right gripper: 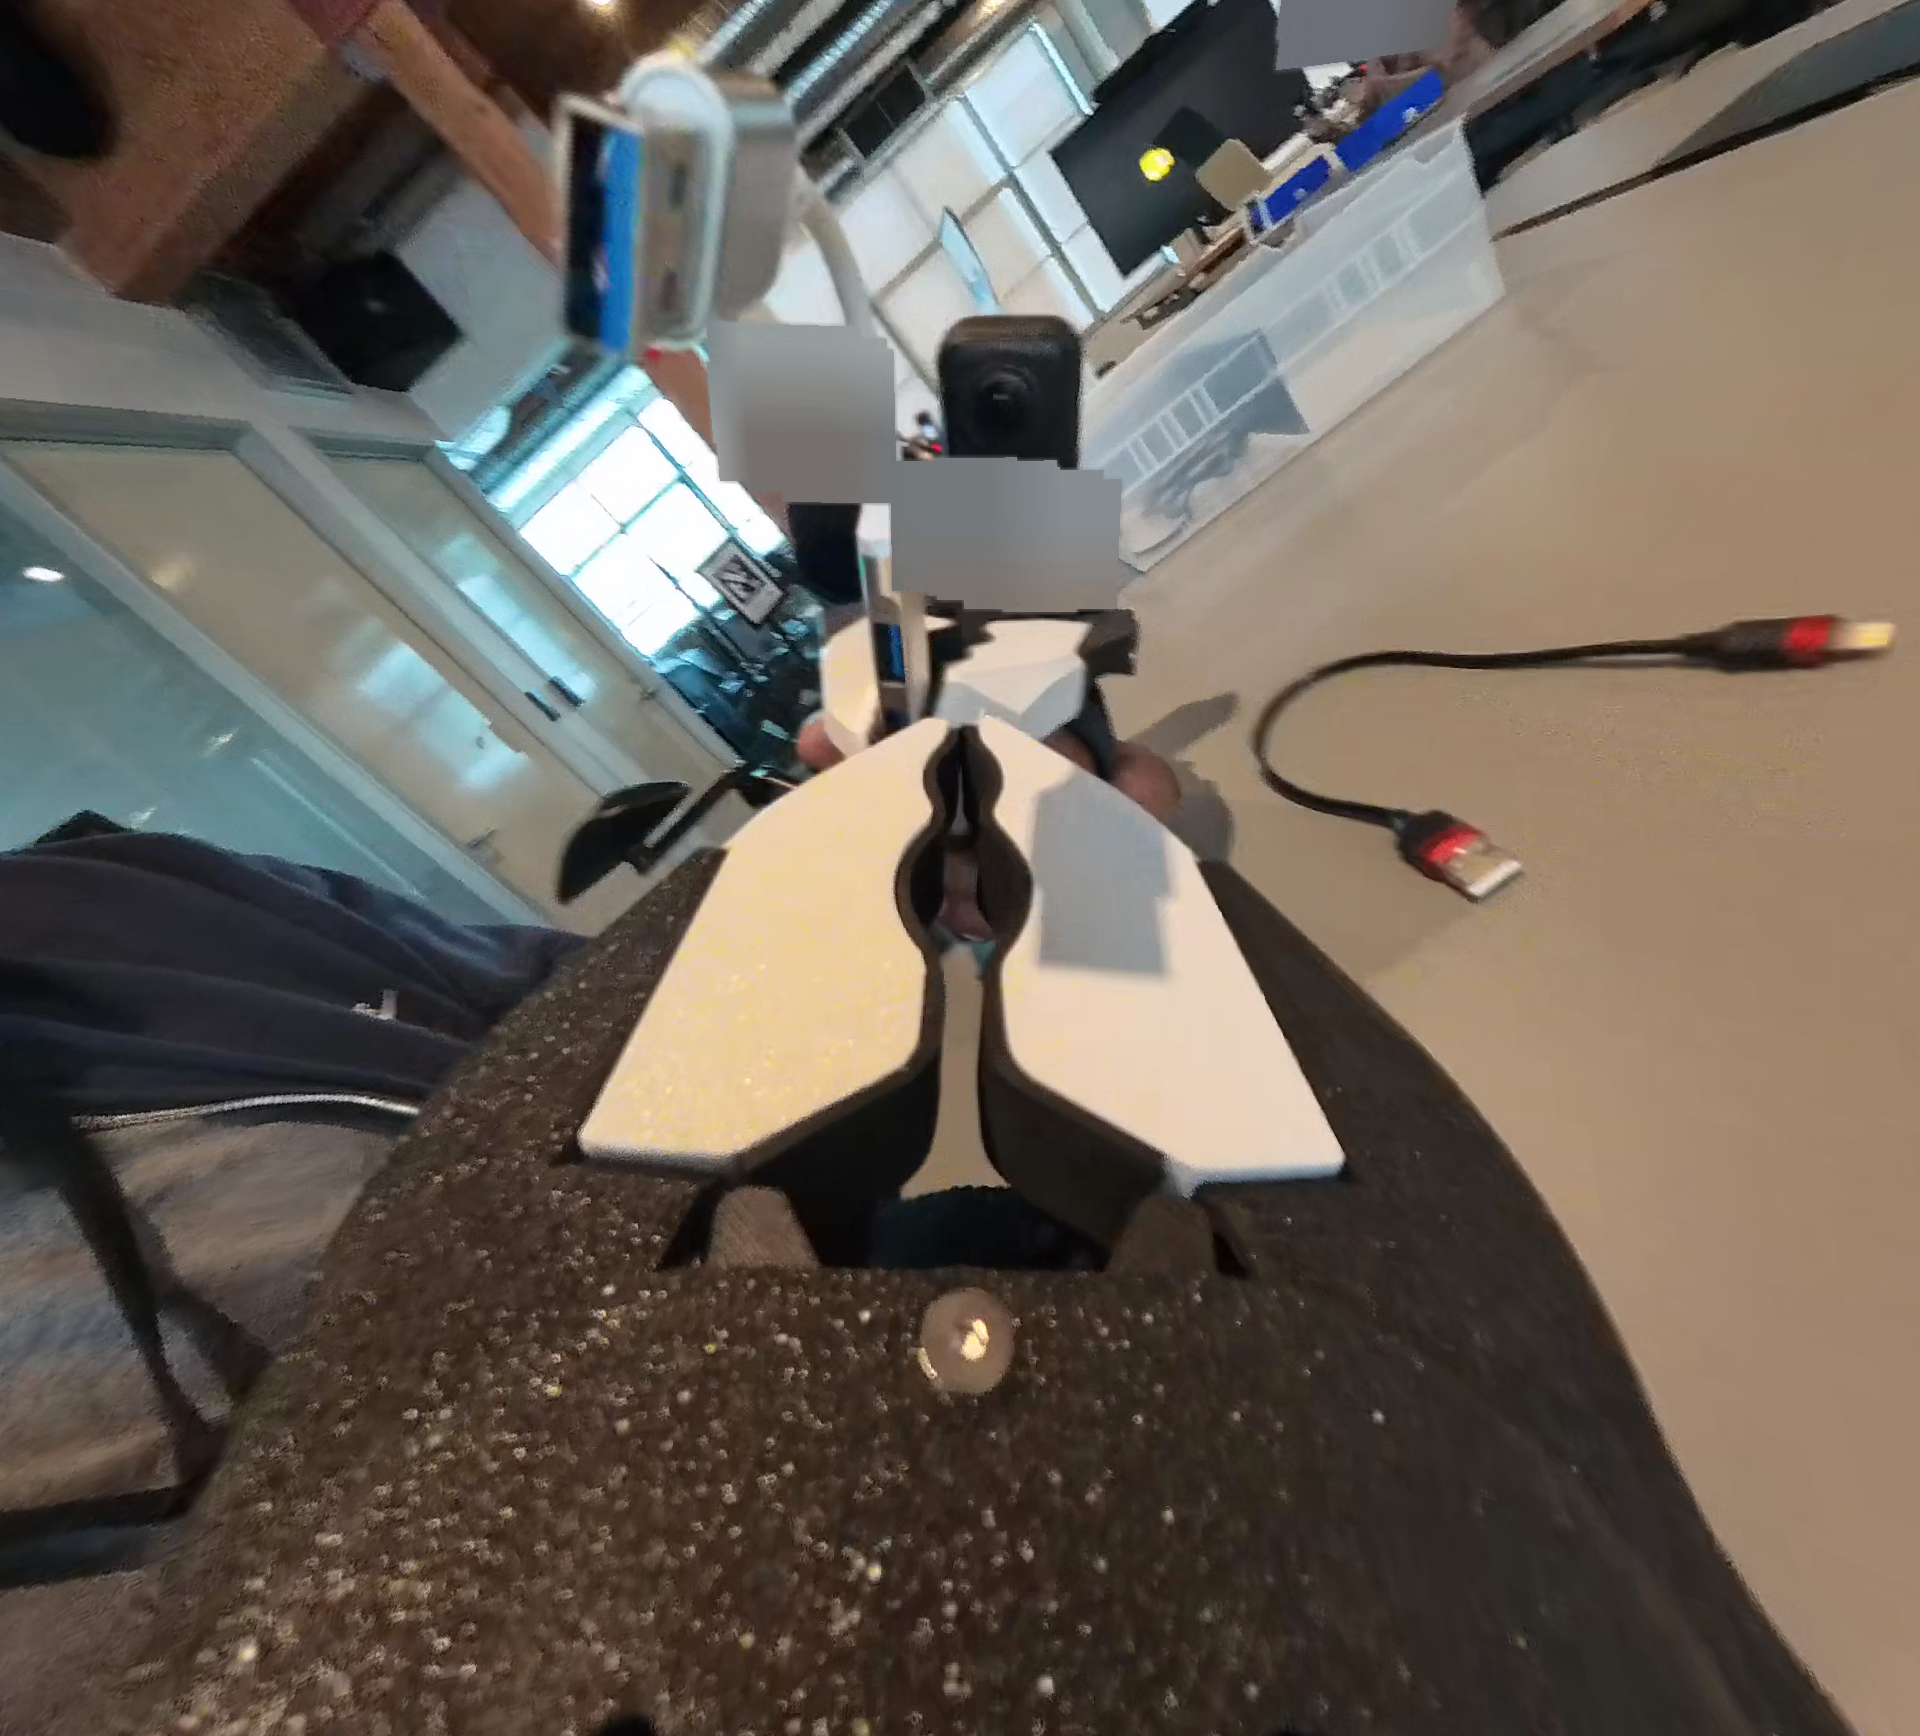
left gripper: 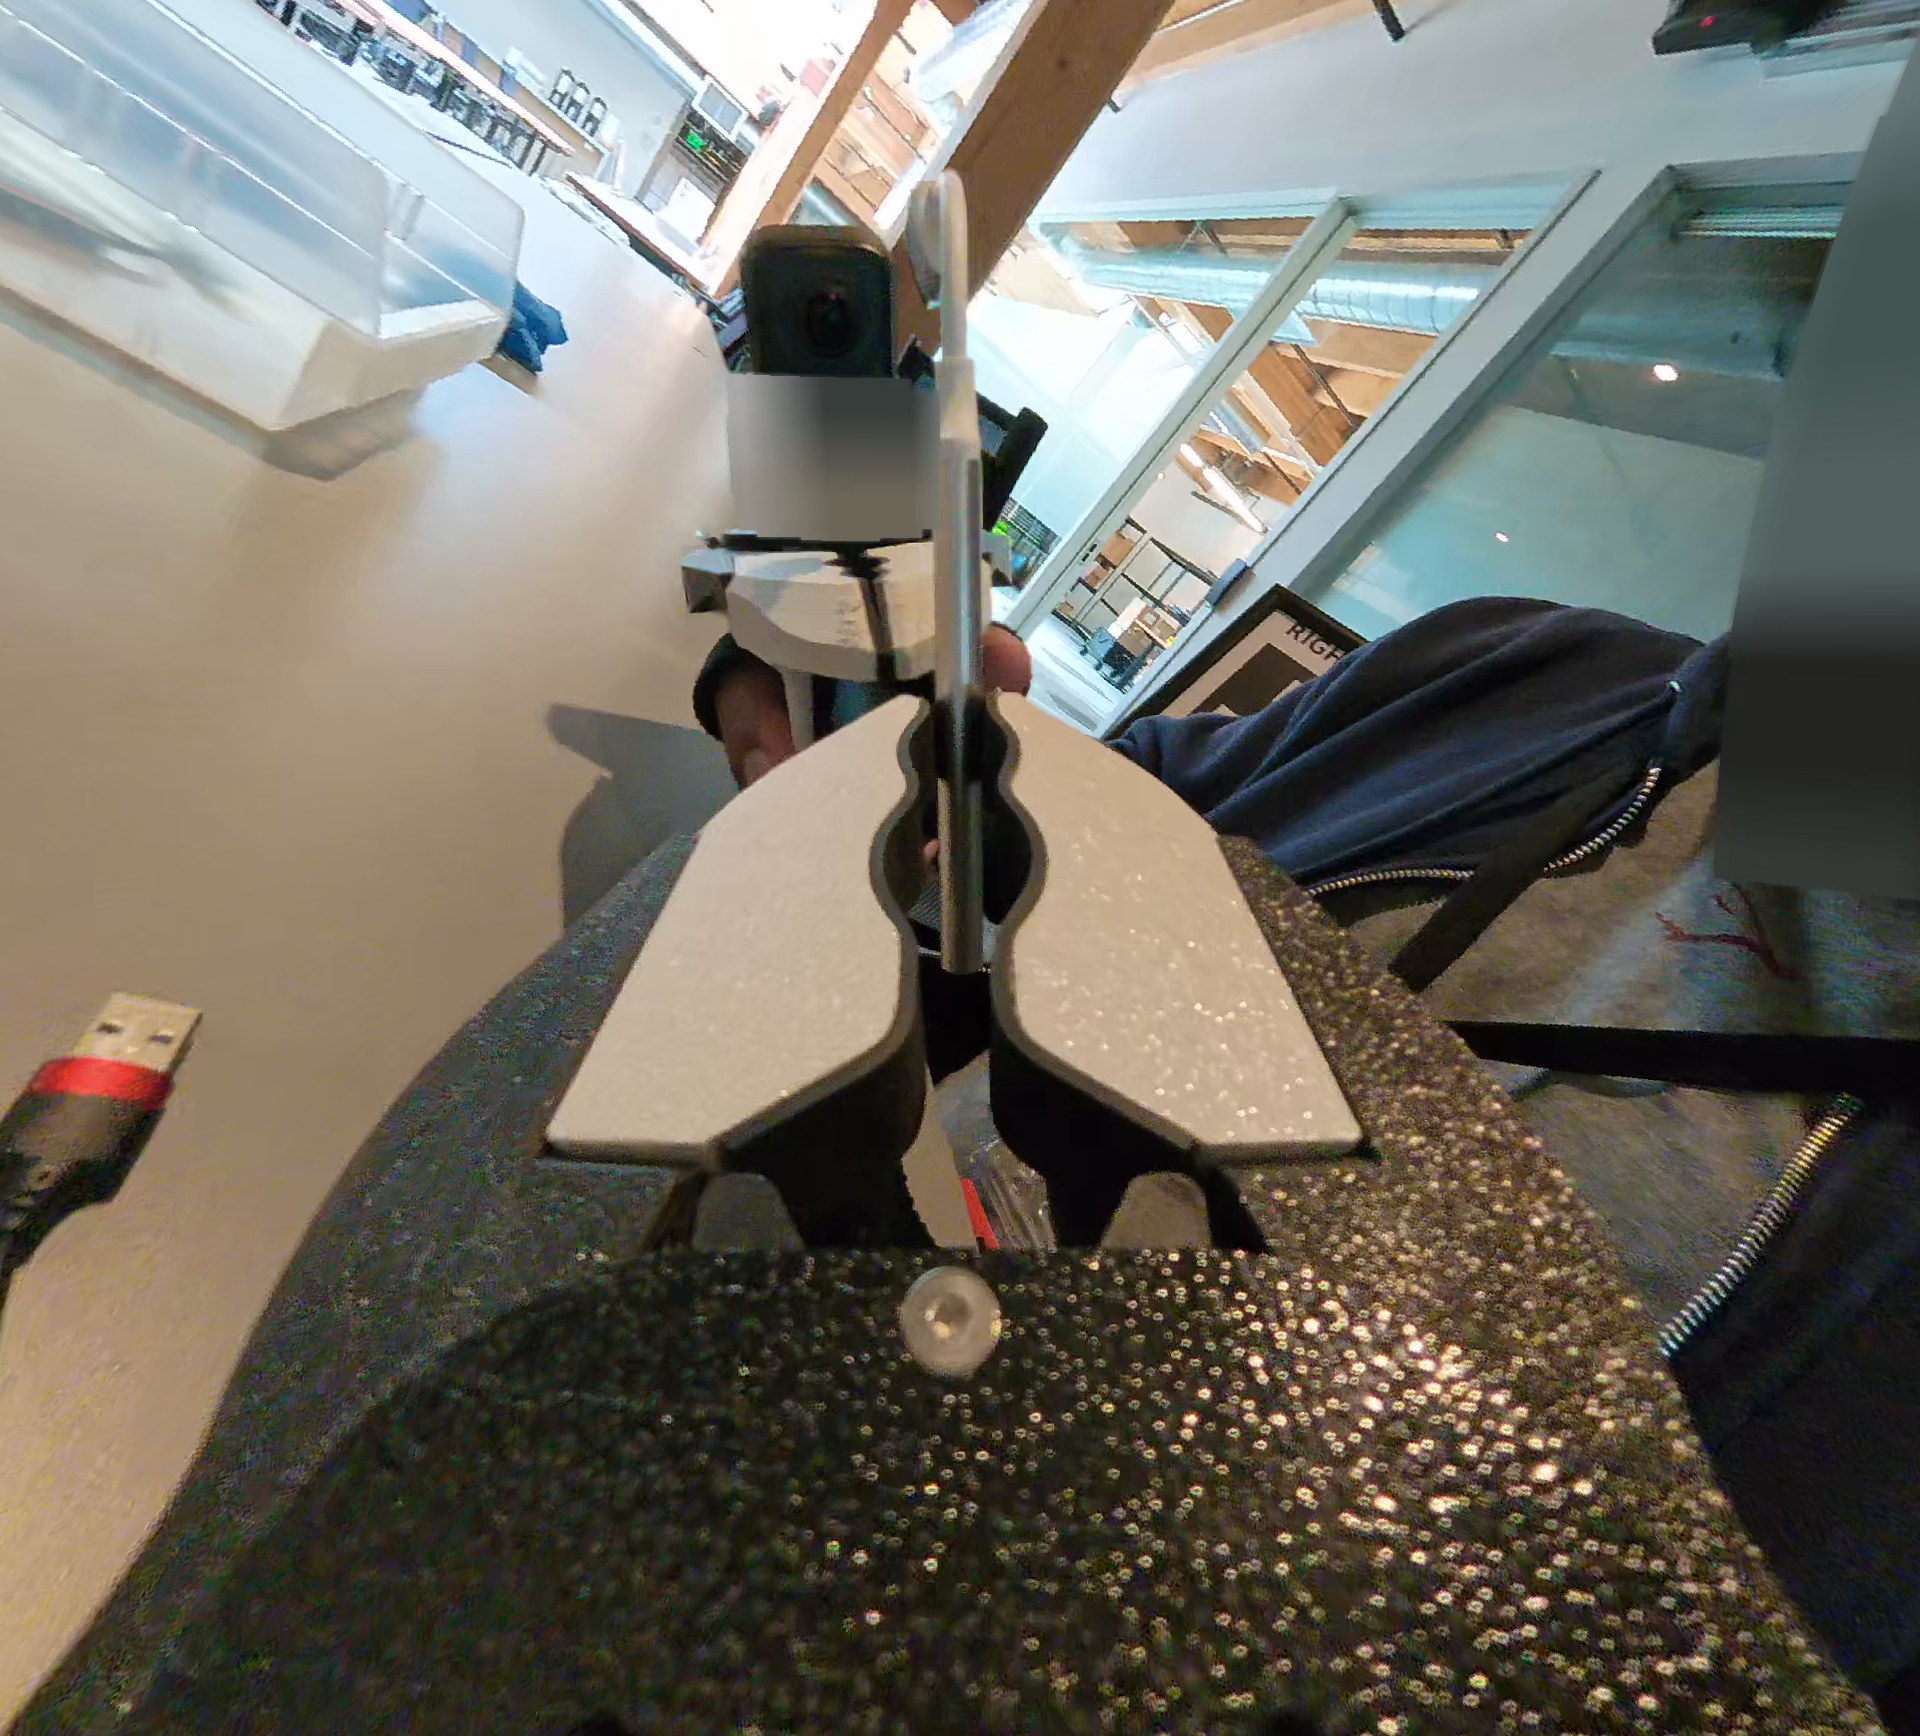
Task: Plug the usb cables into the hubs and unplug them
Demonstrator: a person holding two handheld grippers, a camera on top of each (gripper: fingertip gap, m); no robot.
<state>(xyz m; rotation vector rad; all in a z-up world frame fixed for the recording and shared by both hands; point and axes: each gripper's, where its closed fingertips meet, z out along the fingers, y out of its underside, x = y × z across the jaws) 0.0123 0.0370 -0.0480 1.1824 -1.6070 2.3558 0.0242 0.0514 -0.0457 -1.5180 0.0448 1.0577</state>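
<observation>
USB hub [left gripper: 958,647]: slim silver-white bar, seen edge-on in the left wrist view, clamped between the fingers of the left gripper [left gripper: 958,751] and standing up past the fingertips. Its lower end is hidden in the gap between the fingers; its ports cannot be made out from this side.

Hub lead and plug [right gripper: 665,206]: white cable rising from the hub in the right wrist view, ending in a blurred silver plug with a blue insert, hanging in the air above and left of the right gripper [right gripper: 964,746].

Right gripper: fingers drawn together to a thin slit at the tips. What sits in the slit is too obscured to name; whether it grips anything cannot be told.

Opposing gripper: each view shows the other gripper directly ahead, its black camera [left gripper: 821,304] facing back; a hand is partly visible behind it.

USB cable, black with red collars [right gripper: 1444,845]: lies on the beige table [right gripper: 1662,1167] to the right of the right gripper, both plugs free, the farther one blurred. One plug [left gripper: 135,1037] shows low left of the left gripper, its cable cut off by the frame edge.

Clear plastic bin [left gripper: 312,263]: on the table, far left beyond the left gripper, contents indistinct.

Dark blue garment [left gripper: 1455,730]: right of the left gripper, partly cut off.
</observation>
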